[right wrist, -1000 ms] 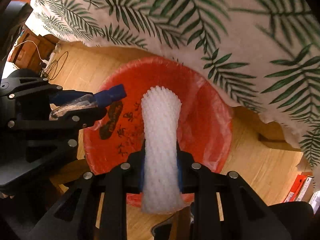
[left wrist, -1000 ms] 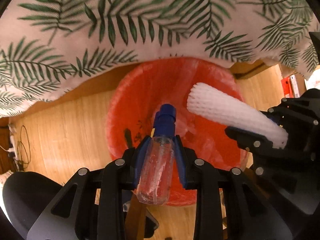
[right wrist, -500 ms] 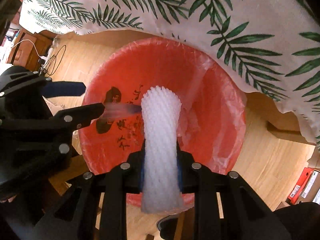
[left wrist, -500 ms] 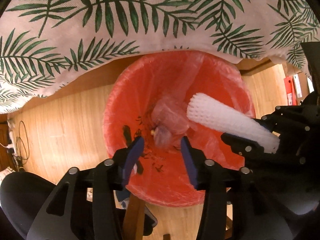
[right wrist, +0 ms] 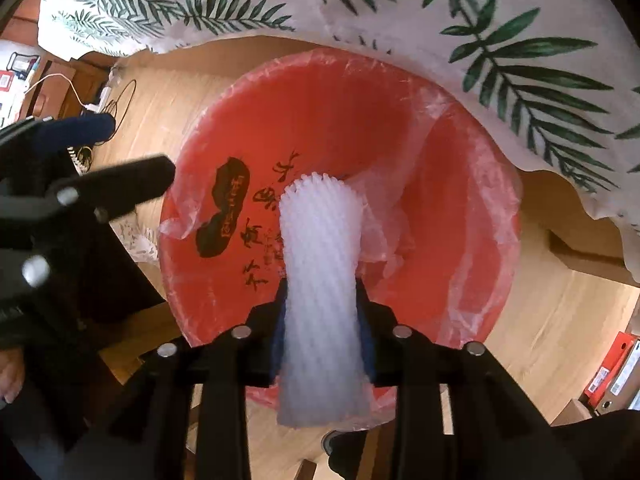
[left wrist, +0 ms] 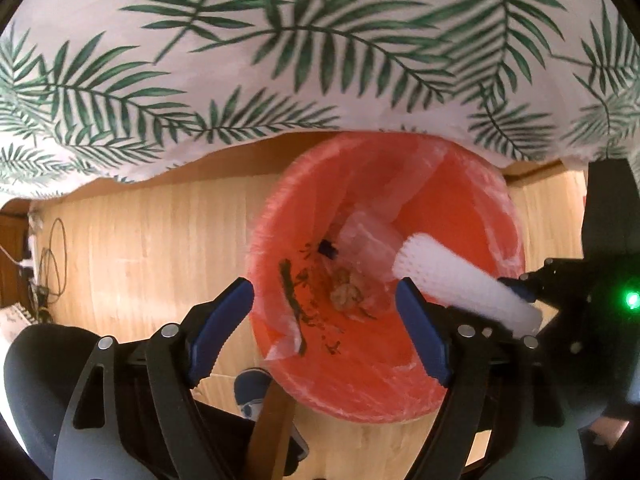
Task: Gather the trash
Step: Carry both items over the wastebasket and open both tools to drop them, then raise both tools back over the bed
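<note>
A red bin lined with a thin plastic bag stands on the wooden floor, also in the right wrist view. My left gripper is open and empty above its near rim. The clear bottle with a blue cap lies at the bin's bottom among scraps. My right gripper is shut on a white foam net sleeve and holds it over the bin; the sleeve also shows in the left wrist view.
A tablecloth with green fern print hangs over the bin's far side. Cables lie on the floor at the left. Red folders stand at the right. A dark shoe is near the bin.
My left gripper opened and let go of the bottle, which dropped into the bin. The jaws then spread wider and the left gripper drew left. The right gripper kept holding the foam sleeve.
</note>
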`<control>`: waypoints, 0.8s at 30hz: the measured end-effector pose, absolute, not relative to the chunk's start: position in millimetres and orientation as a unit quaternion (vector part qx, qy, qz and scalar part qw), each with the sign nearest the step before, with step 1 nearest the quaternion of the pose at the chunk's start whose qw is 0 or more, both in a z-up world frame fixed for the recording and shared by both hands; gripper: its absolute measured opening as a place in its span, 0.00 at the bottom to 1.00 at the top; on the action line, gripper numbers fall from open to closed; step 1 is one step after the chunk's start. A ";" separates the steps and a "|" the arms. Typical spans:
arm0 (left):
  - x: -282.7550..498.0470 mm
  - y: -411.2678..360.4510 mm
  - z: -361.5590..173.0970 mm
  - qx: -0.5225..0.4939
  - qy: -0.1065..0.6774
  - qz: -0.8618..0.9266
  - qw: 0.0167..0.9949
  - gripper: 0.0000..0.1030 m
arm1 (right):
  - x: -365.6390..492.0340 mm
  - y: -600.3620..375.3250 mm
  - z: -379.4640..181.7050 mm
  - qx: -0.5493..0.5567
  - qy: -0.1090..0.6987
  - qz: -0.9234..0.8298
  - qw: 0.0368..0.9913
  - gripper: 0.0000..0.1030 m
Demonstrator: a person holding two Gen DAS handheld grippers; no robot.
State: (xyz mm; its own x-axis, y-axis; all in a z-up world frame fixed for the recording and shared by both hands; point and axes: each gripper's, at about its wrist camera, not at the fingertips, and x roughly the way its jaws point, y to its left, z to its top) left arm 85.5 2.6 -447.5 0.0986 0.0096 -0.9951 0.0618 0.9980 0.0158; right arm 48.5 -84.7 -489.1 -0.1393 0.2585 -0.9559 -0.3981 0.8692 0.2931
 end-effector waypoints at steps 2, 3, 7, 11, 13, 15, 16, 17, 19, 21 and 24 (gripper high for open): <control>85.7 6.1 -445.3 0.025 0.669 -0.012 0.743 0.76 | 47.8 -83.6 -490.4 -0.051 0.712 0.254 0.653 0.43; 86.1 7.9 -444.9 0.024 0.668 -0.010 0.744 0.76 | 47.6 -83.4 -490.8 -0.050 0.711 0.256 0.653 0.51; 87.0 11.2 -442.6 0.021 0.665 0.001 0.746 0.77 | 47.3 -81.6 -492.6 -0.052 0.711 0.258 0.652 0.71; 88.0 13.7 -439.2 0.020 0.660 0.011 0.751 0.81 | 46.1 -75.0 -491.5 -0.059 0.707 0.259 0.655 0.95; 88.3 15.5 -436.5 0.019 0.655 0.014 0.755 0.84 | 45.8 -76.3 -489.5 -0.061 0.704 0.257 0.659 0.95; 87.9 17.5 -431.6 0.016 0.647 0.016 0.762 0.87 | 46.8 -78.0 -486.8 -0.060 0.701 0.252 0.664 0.95; 87.5 19.3 -428.1 0.012 0.641 0.018 0.767 0.89 | 48.1 -78.8 -485.8 -0.056 0.701 0.250 0.666 0.95; 87.4 19.6 -425.9 0.009 0.636 0.020 0.771 0.89 | 49.8 -81.9 -483.8 -0.051 0.700 0.247 0.668 0.95; 86.7 21.2 -419.7 0.003 0.626 0.022 0.779 0.90 | 53.5 -88.2 -477.7 -0.046 0.696 0.232 0.678 0.95; 85.6 22.8 -411.5 -0.006 0.617 0.017 0.787 0.90 | 55.7 -93.2 -466.6 -0.035 0.686 0.217 0.693 0.95; 83.5 21.6 -394.0 -0.001 0.599 0.015 0.801 0.90 | 57.6 -101.2 -442.5 -0.033 0.662 0.190 0.724 0.95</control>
State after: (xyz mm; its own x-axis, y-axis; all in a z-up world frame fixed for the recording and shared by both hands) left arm 83.5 21.6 -394.0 0.2826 0.0233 -0.9590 -0.0249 0.9995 0.0170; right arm 57.6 -101.2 -442.5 0.0513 0.2308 -0.9717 -0.3185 0.9259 0.2031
